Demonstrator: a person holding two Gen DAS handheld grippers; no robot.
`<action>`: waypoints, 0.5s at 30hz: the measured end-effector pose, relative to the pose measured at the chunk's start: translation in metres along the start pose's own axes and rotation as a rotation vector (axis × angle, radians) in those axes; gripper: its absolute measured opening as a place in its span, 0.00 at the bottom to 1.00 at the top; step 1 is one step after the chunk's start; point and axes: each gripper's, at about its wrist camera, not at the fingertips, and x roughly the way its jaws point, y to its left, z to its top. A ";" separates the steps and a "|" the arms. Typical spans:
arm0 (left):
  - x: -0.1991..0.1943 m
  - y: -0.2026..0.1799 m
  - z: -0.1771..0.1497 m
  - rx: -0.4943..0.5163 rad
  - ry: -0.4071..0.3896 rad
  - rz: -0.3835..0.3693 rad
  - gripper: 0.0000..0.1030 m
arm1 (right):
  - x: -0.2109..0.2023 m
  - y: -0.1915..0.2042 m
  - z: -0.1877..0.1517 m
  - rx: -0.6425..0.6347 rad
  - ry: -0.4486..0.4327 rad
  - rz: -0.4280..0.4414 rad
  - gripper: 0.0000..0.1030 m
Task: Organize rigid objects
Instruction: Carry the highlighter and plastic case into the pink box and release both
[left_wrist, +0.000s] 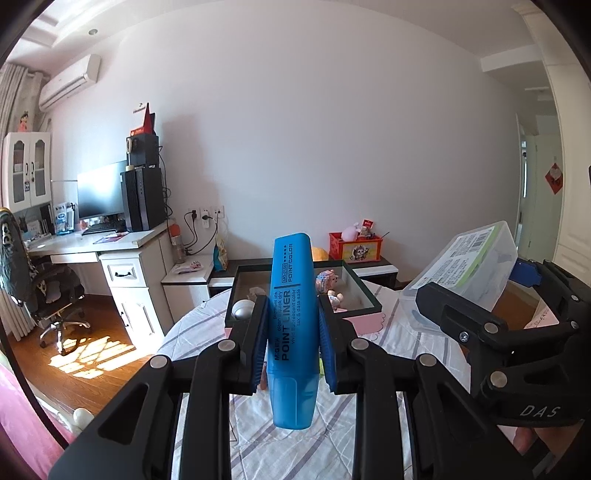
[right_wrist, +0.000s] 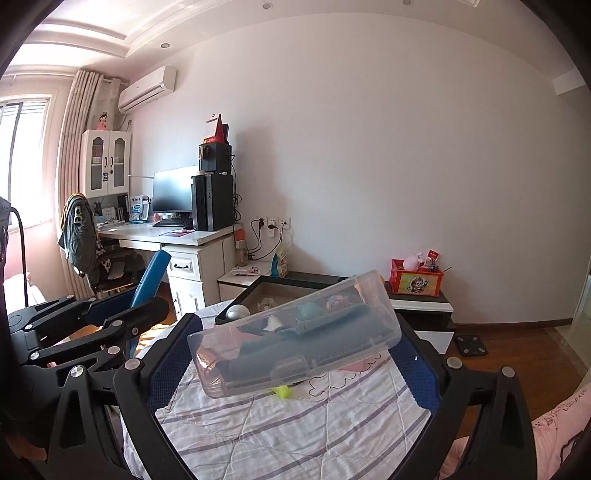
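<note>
Left gripper (left_wrist: 291, 325) clamps the upright blue plastic highlighter pen (left_wrist: 291, 317) between its 2 pads. At its 2 o'clock, right gripper (right_wrist: 295, 354) squeezes the tilted clear plastic lidded box (right_wrist: 295, 336) above the striped bedsheet (right_wrist: 295, 424).

We see a white desk (right_wrist: 173, 236) by the far wall with a monitor (right_wrist: 171, 194) and black PC tower (right_wrist: 212, 201) on its right end, an office chair (right_wrist: 110, 266) at its left edge, and an air conditioner (right_wrist: 147, 88) above.
</note>
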 end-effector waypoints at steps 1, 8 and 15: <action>0.000 0.000 0.001 0.004 -0.007 0.005 0.24 | -0.001 0.000 0.002 -0.001 -0.006 -0.002 0.96; 0.011 0.002 0.011 0.016 -0.037 0.044 0.24 | 0.008 -0.002 0.010 -0.014 -0.018 -0.004 0.96; 0.043 0.006 0.024 0.047 -0.041 0.071 0.24 | 0.044 -0.010 0.023 -0.024 -0.013 -0.005 0.96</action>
